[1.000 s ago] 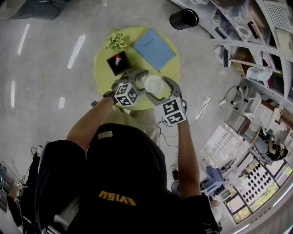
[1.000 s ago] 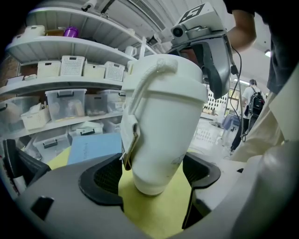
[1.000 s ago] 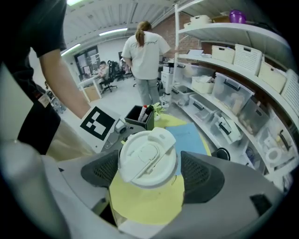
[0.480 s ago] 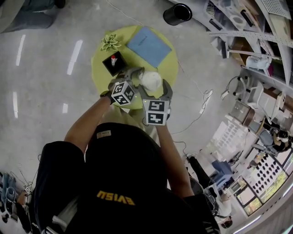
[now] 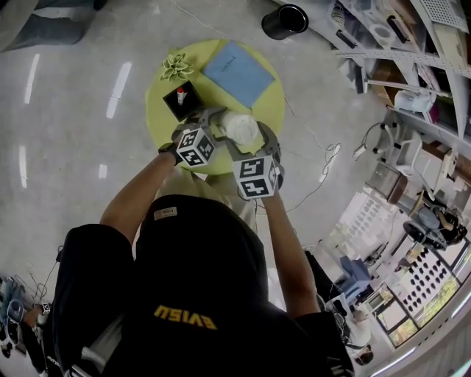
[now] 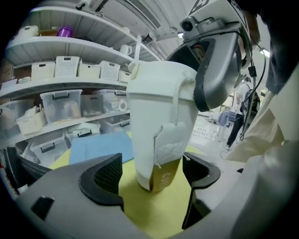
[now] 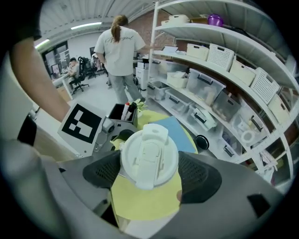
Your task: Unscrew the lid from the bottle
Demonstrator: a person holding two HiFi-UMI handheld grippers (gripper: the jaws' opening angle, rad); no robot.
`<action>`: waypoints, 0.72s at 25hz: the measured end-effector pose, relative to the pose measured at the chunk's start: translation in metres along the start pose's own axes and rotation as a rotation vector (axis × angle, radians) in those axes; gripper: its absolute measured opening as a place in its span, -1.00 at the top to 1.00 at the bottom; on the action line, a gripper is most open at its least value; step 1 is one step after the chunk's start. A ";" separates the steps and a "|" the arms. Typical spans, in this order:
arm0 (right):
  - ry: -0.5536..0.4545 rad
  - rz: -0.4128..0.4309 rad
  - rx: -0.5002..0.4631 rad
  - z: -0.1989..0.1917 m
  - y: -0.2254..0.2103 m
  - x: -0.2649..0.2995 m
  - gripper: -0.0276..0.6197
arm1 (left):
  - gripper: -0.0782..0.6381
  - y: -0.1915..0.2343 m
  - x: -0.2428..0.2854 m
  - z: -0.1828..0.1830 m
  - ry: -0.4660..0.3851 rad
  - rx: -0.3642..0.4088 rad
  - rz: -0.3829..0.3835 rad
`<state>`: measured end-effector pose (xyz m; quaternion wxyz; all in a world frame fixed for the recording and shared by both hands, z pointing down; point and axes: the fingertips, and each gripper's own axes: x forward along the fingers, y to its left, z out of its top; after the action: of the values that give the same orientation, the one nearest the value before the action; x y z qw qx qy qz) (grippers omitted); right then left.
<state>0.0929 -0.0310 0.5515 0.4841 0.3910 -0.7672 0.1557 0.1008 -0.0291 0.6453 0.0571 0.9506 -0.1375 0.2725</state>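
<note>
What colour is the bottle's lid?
White. The lid shows best in the right gripper view.

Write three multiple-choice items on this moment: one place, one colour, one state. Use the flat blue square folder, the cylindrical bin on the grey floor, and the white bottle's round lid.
1. The flat blue square folder lies:
A. on a chair
B. on the round yellow-green table
C. hanging on a wall

2. The cylindrical bin on the grey floor is:
A. black
B. white
C. red

3. The white round lid is:
A. lying flat on the table
B. lying on the folder
C. seated on the white bottle

Answers:
1. B: the head view shows it flat on the tabletop.
2. A: its wall and rim are black.
3. C: the left gripper view shows it capping the bottle.
</note>
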 end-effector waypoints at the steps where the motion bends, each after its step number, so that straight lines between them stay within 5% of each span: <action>1: 0.005 0.018 -0.031 0.000 0.001 0.000 -0.27 | -0.37 0.000 0.000 0.000 0.001 0.001 -0.004; 12: 0.052 0.207 -0.466 -0.003 0.009 0.001 -0.27 | -0.37 -0.001 0.004 -0.002 0.003 -0.011 -0.009; 18: 0.076 0.260 -0.594 -0.004 0.009 0.003 -0.27 | -0.37 0.000 0.006 -0.003 0.005 -0.014 -0.008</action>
<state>0.0881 -0.0235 0.5572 0.5815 0.1252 -0.8039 0.0002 0.1041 -0.0303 0.6506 0.0650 0.9500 -0.1355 0.2738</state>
